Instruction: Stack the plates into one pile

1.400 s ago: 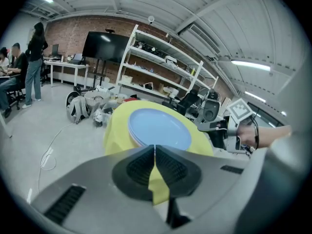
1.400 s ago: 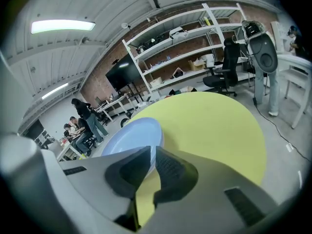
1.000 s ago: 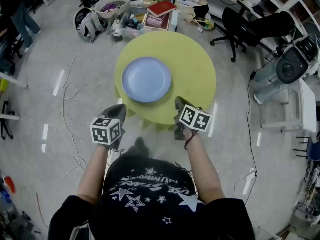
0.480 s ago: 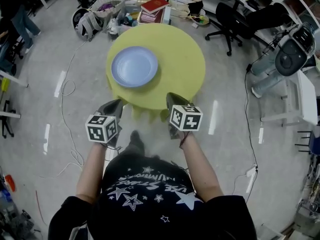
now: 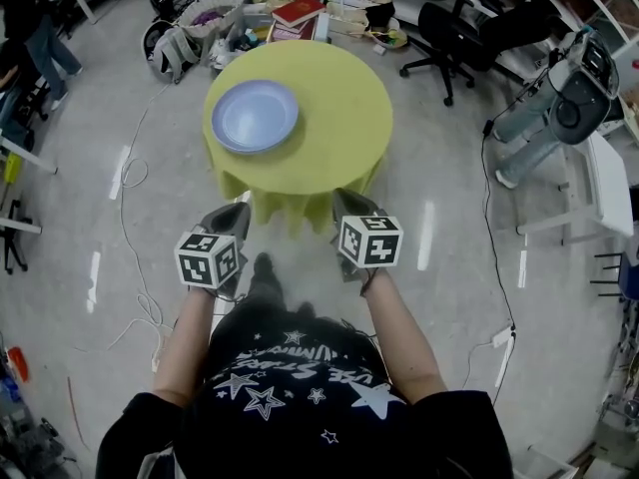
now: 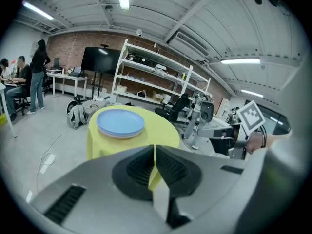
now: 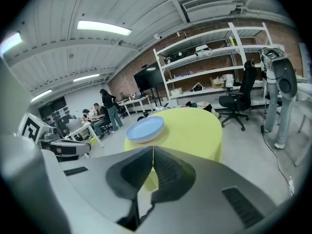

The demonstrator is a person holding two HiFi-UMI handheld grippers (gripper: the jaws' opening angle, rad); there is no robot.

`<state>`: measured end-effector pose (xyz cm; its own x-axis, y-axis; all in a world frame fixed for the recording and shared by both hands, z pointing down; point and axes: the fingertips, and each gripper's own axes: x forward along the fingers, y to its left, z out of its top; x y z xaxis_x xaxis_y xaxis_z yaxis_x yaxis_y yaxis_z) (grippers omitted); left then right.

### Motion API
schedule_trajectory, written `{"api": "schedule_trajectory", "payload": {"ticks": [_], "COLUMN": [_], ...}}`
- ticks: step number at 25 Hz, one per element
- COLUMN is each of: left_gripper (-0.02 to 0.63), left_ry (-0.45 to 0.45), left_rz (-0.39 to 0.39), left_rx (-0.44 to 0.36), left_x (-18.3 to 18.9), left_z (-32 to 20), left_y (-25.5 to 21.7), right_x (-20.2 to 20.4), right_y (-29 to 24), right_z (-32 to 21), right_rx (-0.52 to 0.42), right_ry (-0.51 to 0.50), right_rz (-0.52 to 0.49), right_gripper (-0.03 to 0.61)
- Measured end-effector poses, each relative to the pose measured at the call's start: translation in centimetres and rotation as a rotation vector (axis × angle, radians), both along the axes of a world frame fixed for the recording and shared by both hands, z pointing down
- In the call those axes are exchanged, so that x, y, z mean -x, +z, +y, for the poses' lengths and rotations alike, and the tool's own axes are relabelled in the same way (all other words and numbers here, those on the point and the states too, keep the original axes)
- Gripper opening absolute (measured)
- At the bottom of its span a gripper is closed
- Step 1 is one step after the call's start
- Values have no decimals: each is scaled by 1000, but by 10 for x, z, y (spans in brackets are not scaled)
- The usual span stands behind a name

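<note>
A pile of light-blue plates [image 5: 255, 115] [image 6: 120, 122] [image 7: 145, 128] rests on the left part of a round table with a yellow-green cloth [image 5: 329, 128] [image 6: 156, 130] [image 7: 195, 126]. Both grippers hang over the floor, well short of the table's near edge. My left gripper [image 5: 240, 218] [image 6: 154, 152] is shut with nothing between its jaws. My right gripper [image 5: 344, 204] [image 7: 152, 155] is shut and empty too. The marker cubes [image 5: 211, 259] [image 5: 370, 239] sit above the person's hands.
Beyond the table lie bags, bins and a red book [image 5: 298, 11]. A black office chair [image 5: 454, 30] stands at the back right, a grey machine [image 5: 559, 98] and a white cart [image 5: 599, 208] at the right. Cables [image 5: 135, 257] trail on the floor at the left. People [image 6: 34, 77] stand at far desks.
The person and both grippers have backed away from the table, which now lies farther off and higher in the head view. The plates have not moved on the table.
</note>
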<state>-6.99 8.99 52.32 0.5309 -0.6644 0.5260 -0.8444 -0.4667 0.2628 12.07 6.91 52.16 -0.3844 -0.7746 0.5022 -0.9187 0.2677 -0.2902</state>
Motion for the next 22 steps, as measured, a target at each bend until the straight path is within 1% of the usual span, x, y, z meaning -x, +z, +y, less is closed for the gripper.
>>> {"api": "schedule_trajectory", "payload": {"ticks": [9, 22], "left_gripper": [23, 23], "left_ry": [12, 24], "left_rz": [9, 13], "left_rx": [0, -8], "left_x": [-18, -25], "left_z": [45, 77], "left_y": [2, -4], "right_x": [-7, -3], "right_y": [-2, -5], "right_z": [34, 69], "right_rx": [-20, -26], "right_ry": [-17, -22], "right_rz": [9, 7], "right_gripper": [15, 15]}}
